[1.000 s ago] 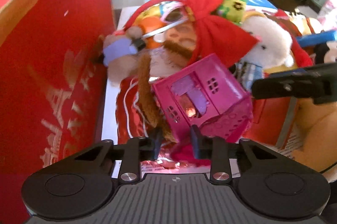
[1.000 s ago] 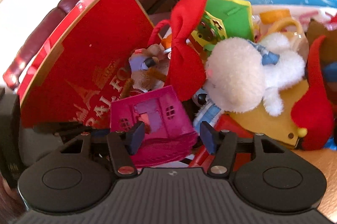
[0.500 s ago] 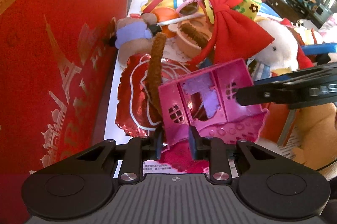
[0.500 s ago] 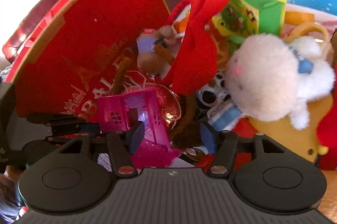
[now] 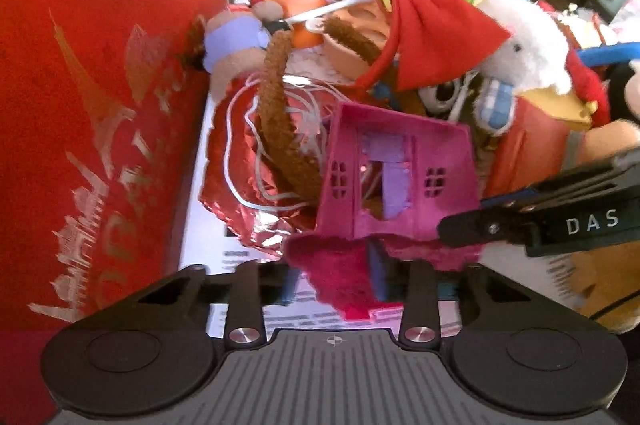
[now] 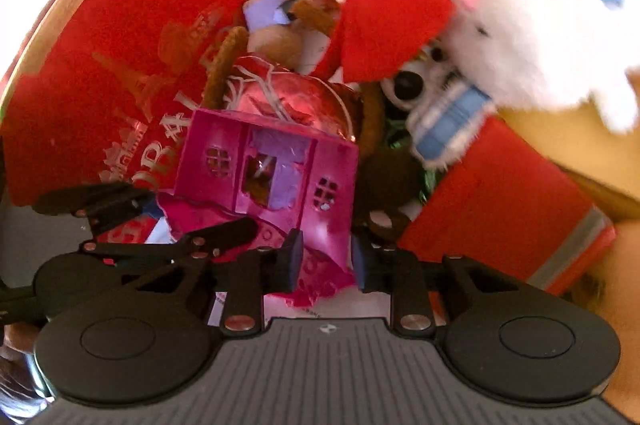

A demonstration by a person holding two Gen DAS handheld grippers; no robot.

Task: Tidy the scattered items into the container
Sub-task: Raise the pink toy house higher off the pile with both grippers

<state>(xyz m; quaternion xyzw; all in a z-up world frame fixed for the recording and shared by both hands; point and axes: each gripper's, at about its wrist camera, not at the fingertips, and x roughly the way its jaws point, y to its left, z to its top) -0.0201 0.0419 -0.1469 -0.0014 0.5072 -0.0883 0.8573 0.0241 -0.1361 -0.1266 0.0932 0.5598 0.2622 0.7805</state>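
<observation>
With the left gripper (image 5: pixel 334 271) clamped on the base of the pink toy house (image 5: pixel 396 181) and the right gripper (image 6: pixel 323 259), jaws just closing, pinching its corner, the house sits low inside the red box (image 5: pixel 100 97) on the toy pile and is best released only once settled level.

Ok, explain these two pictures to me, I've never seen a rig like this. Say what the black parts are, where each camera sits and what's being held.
A person holds a two-fingered claw in each hand, and a fisheye camera on each looks forward along its fingers. The black shapes at the bottom are the claw bodies. In the left view, the left claw pinches the base of a pink toy house. In the right view, the right claw, whose jaws have just been closing, has the house's lower corner between its fingers; whether they press on it I cannot tell. Behind lie a red bow, a white plush, a foil balloon and the tall red box wall.
</observation>
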